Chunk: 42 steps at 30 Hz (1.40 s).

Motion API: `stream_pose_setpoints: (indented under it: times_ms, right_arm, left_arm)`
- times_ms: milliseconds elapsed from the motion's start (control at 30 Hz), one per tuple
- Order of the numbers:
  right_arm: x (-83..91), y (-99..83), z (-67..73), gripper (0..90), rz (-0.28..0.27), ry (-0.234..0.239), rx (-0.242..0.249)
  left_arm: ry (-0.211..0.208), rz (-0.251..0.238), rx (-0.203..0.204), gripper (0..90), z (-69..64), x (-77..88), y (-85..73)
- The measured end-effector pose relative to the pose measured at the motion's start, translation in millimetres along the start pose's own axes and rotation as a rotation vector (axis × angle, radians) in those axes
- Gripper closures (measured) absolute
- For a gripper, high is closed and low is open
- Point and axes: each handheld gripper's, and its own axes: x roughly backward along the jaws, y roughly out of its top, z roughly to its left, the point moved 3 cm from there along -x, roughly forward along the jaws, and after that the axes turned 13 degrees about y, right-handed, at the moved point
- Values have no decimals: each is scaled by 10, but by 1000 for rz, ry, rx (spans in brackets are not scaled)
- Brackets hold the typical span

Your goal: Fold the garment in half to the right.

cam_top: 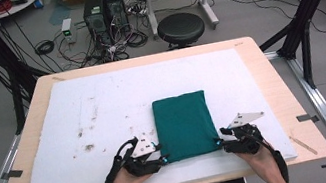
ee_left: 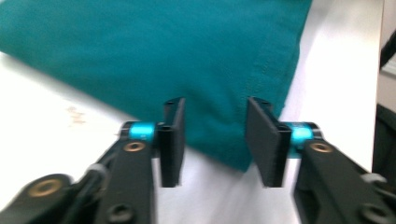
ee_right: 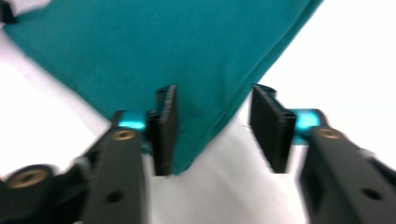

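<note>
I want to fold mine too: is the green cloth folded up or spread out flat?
Folded. The green cloth lies as a neat, compact rectangle on the white mat, with a stitched hem showing near its corner in the left gripper view.

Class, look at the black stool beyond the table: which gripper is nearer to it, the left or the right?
Right. The right gripper sits at the green cloth's near right corner, closer to the stool; the left gripper is at the near left corner.

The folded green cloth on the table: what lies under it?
The folded teal-green fabric cloth lies flat on a white, stained foam sheet covering the light wooden table. Whether anything is hidden beneath or between its layers cannot be seen.
</note>
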Motion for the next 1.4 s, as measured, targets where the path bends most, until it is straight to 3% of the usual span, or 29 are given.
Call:
stream_pose_setpoints:
  times_ms: [133,267,333,600,667,867,1033,1400]
  right_arm:
    - [91,99,-30,303,-79,-29,-10]
    - [149,199,-46,216,-143,-63,-33]
    - [160,241,-48,208,-171,-79,-32]
    - [181,350,-130,203,-220,-157,-27]
    - [172,352,-166,203,-224,-160,-48]
    - [171,318,-215,202,-244,-157,-58]
    - [213,296,-245,202,-257,-165,-69]
    - [279,271,-253,203,-275,-156,-86]
  left_arm:
    - [45,-56,43,455,218,197,49]
    - [75,-106,108,356,446,327,50]
    - [113,-127,136,315,569,395,34]
    - [198,-194,235,262,945,631,-110]
    - [225,-207,258,262,1045,693,-176]
    - [300,-185,300,262,1288,824,-419]
    - [341,-198,341,262,1440,950,-518]
    - [376,-175,367,263,1552,1010,-625]
